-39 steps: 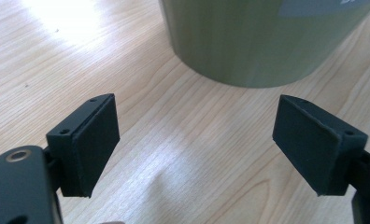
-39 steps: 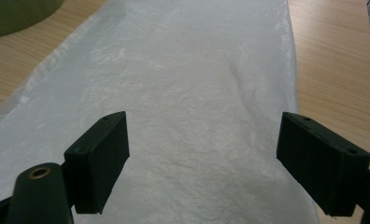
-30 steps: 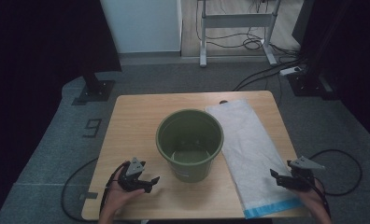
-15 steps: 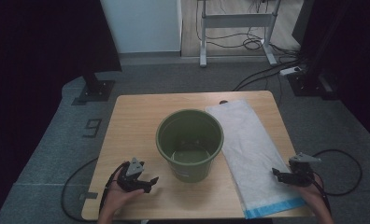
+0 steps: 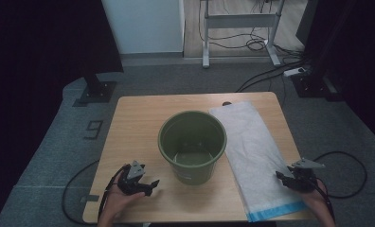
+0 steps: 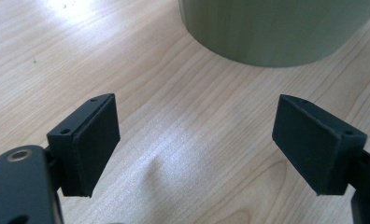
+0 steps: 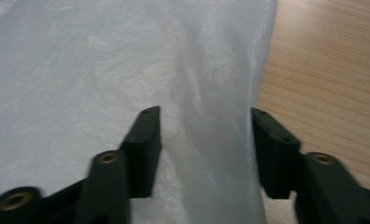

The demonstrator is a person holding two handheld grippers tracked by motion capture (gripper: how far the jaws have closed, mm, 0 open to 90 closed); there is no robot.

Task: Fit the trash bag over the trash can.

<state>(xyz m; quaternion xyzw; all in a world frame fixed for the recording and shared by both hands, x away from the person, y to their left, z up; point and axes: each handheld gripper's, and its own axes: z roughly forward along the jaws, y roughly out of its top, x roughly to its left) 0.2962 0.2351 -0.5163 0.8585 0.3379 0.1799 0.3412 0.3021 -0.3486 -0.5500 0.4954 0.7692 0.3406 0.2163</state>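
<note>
A dark green bucket (image 5: 195, 171) stands upright mid-table; its wall (image 6: 276, 28) fills the top of the left gripper view. To its right lies a flat white plastic bag (image 5: 254, 146) with a blue near end. My left gripper (image 5: 151, 185) hovers open over bare wood (image 6: 195, 140), near the bucket's base, holding nothing. My right gripper (image 5: 281, 177) sits at the bag's right edge. Its jaws have just been closing and stand about half apart (image 7: 206, 149). A raised fold of the bag (image 7: 220, 93) lies between them, not pinched tight.
The wooden table (image 5: 138, 123) has bare surface left of the bucket and behind it. Its right edge is close to my right gripper. Cables trail on the grey floor, and a desk frame (image 5: 242, 21) stands beyond the table.
The right gripper has settled slightly onto the bag's right edge and its jaws look closer together. The left gripper has stayed put.
</note>
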